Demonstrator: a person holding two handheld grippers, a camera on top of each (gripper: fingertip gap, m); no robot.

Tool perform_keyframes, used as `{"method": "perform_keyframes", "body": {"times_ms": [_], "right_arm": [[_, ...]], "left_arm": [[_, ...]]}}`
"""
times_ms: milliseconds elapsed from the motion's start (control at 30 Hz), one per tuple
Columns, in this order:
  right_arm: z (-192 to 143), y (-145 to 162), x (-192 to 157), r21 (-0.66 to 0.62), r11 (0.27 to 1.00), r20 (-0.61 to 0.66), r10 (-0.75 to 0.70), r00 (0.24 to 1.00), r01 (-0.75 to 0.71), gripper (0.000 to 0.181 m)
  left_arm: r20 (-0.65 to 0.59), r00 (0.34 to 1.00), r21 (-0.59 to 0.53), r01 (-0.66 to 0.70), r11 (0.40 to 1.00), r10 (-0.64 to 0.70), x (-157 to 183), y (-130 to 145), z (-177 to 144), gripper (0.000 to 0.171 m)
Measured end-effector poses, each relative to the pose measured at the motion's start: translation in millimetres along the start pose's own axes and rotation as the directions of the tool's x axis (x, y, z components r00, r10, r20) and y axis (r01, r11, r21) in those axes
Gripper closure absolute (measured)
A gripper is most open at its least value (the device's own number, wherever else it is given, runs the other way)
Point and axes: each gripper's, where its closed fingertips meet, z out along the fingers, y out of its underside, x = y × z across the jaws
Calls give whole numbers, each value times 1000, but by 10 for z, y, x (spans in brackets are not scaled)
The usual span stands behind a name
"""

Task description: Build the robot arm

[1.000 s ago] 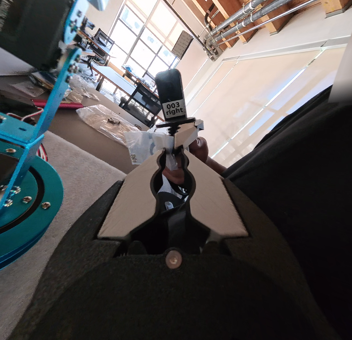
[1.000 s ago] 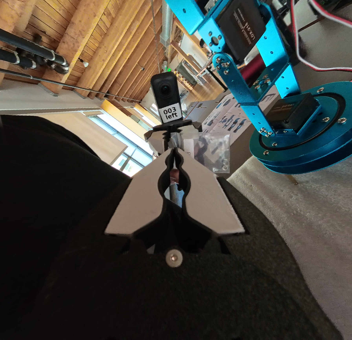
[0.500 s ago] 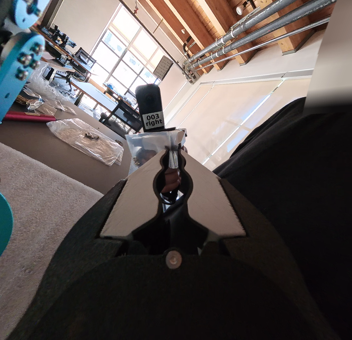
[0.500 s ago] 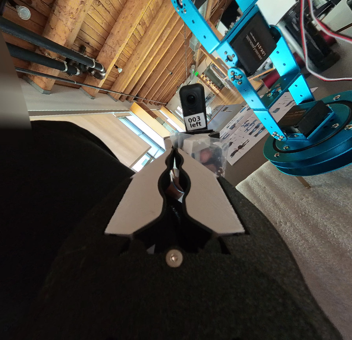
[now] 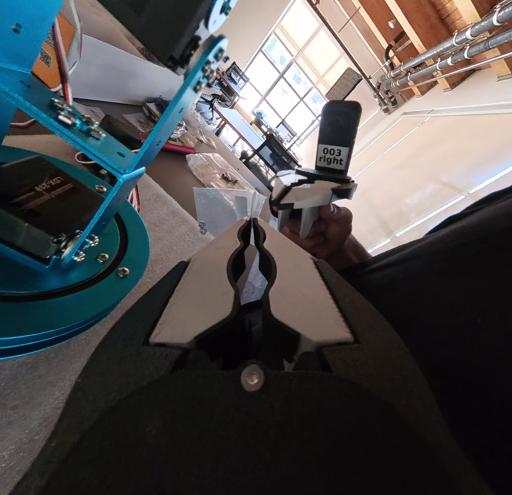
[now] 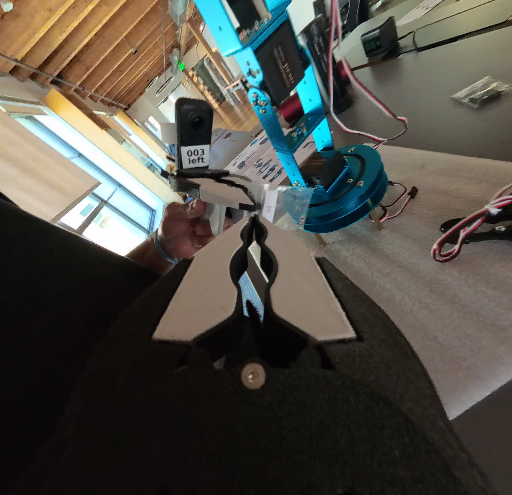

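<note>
Half a second before, both claws pinched the small plastic bag (image 5: 221, 207). Now only the left claw (image 5: 250, 220) stayed clamped on its edge, in the air beside the blue robot arm (image 5: 83, 301). The right claw (image 6: 253, 220) was closed just beside the bag, seemingly empty.

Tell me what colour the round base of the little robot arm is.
Blue-teal metal; the round base shows best in the right wrist view.

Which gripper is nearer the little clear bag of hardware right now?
Left. The left gripper is shut on the clear bag's edge; the right gripper sits shut just beside it, apparently not gripping it.
</note>
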Motion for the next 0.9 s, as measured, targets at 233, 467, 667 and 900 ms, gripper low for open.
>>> {"method": "perform_keyframes", "body": {"times_ms": [233, 467, 667, 900], "right_arm": [[150, 21, -110, -28, 996, 112, 83, 990, -81, 162], [124, 30, 23, -43, 998, 58, 51, 997, -48, 178], [156, 51, 40, -65, 997, 51, 41, 998, -37, 180], [190, 68, 75, -73, 997, 25, 24, 999, -23, 181]], "left_arm": [[-71, 997, -30, -28, 999, 26, 183, 42, 122, 171], [11, 997, -73, -69, 995, 70, 101, 65, 152, 171], [53, 992, -107, -106, 989, 112, 59, 82, 145, 171], [98, 983, -159, -137, 978, 154, 21, 125, 162, 171]]}}
